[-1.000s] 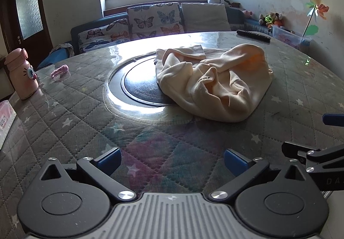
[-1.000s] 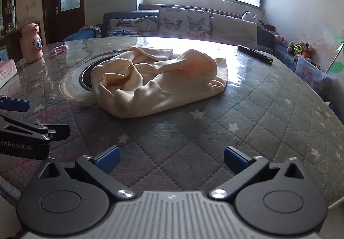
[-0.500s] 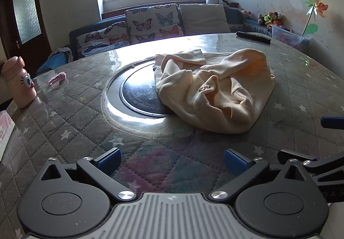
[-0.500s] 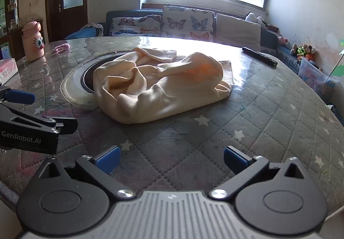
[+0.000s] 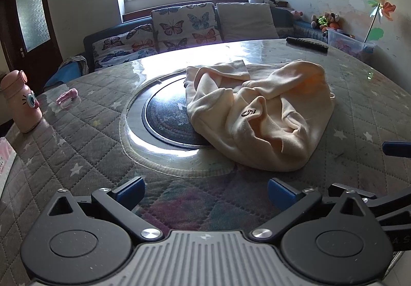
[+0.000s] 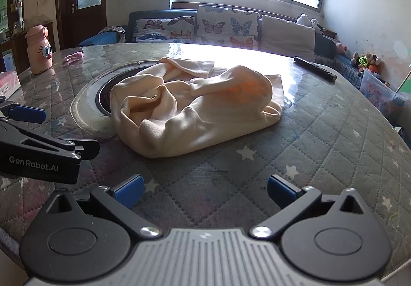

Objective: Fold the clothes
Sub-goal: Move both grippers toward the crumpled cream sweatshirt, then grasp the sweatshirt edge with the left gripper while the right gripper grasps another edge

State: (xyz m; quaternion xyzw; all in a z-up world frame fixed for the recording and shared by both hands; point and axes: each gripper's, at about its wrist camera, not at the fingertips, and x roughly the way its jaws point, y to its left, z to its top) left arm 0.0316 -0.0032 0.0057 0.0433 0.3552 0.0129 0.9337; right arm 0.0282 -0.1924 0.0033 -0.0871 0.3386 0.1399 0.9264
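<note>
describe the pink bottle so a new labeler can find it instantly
Start at the round quilted table and go to its far left edge, near the dark door. The pink bottle stands upright there, with a small pink item lying flat to its right. It alone has a cartoon face with big eyes.

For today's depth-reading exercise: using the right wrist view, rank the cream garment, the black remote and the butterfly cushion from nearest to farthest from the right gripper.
1. Cream garment: crumpled mid-table, straight ahead of the right gripper and its open jaws.
2. Black remote: far right of the table.
3. Butterfly cushion: on the sofa beyond the table, under the window.
</note>
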